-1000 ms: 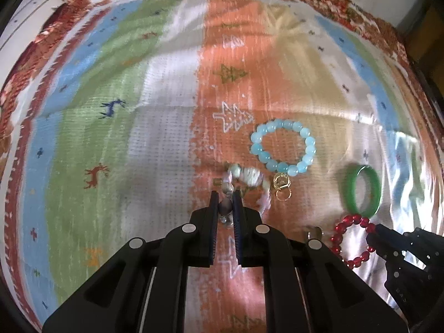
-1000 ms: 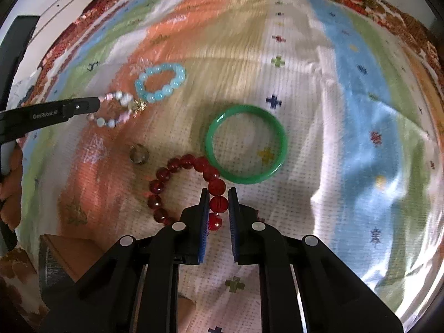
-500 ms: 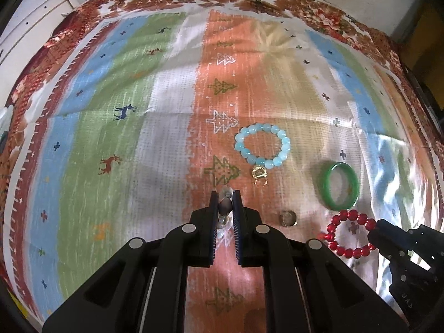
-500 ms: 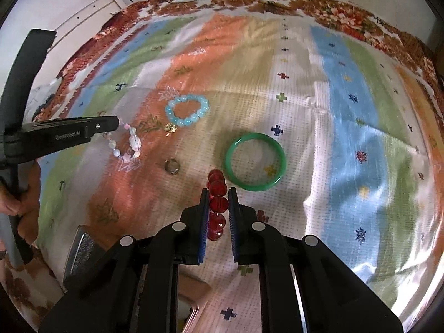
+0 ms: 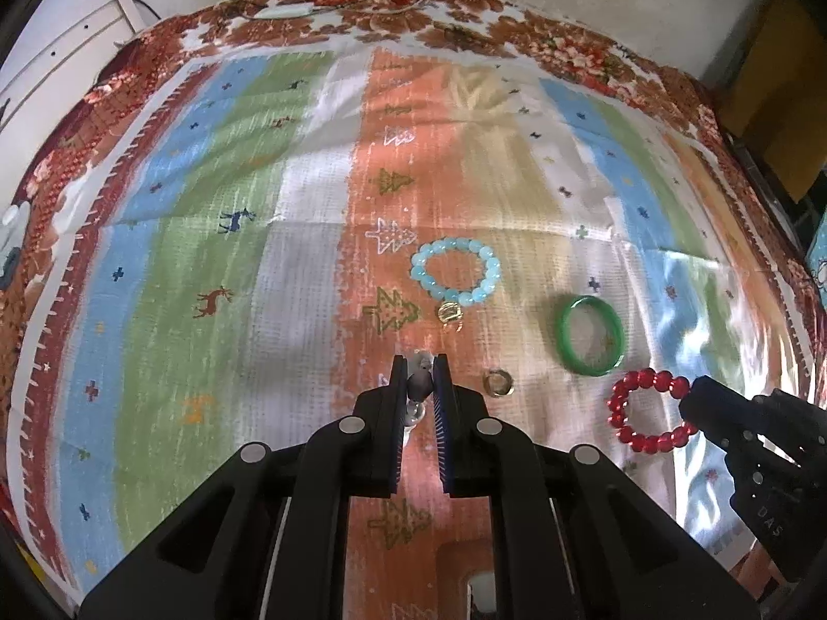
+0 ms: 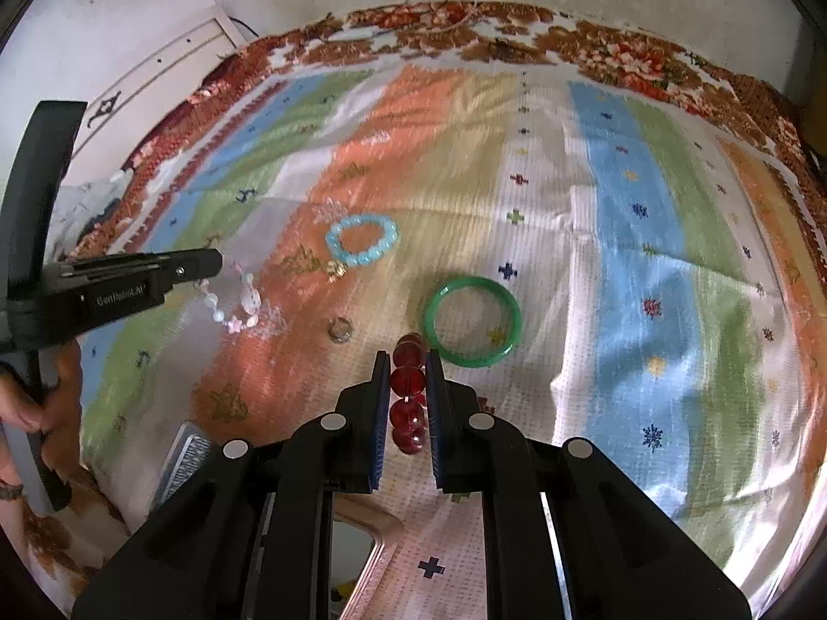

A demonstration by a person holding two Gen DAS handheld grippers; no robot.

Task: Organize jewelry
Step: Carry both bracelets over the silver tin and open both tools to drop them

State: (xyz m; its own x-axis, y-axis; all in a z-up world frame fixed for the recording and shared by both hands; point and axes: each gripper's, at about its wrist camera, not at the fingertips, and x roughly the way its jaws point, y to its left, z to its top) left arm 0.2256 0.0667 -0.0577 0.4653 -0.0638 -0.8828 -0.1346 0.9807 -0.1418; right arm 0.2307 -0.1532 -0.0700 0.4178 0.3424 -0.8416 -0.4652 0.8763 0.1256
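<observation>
1. Risk: the pale bead bracelet (image 6: 235, 305) hangs loose from the left tool (image 5: 419, 380), clenched on a single bead; a swing or snag on the bedspread (image 5: 289, 279) may pull it free
2. Risk: the right tool (image 6: 408, 380), clenched on the red bead bracelet (image 6: 408, 398), grips round, glossy beads that may roll out between the pads
3. Appearance: the red strand dangles clear of the cloth; the blue bead bracelet (image 5: 456, 277), green bangle (image 5: 591, 335) and small ring (image 5: 497, 382) lie flat, well apart
</observation>
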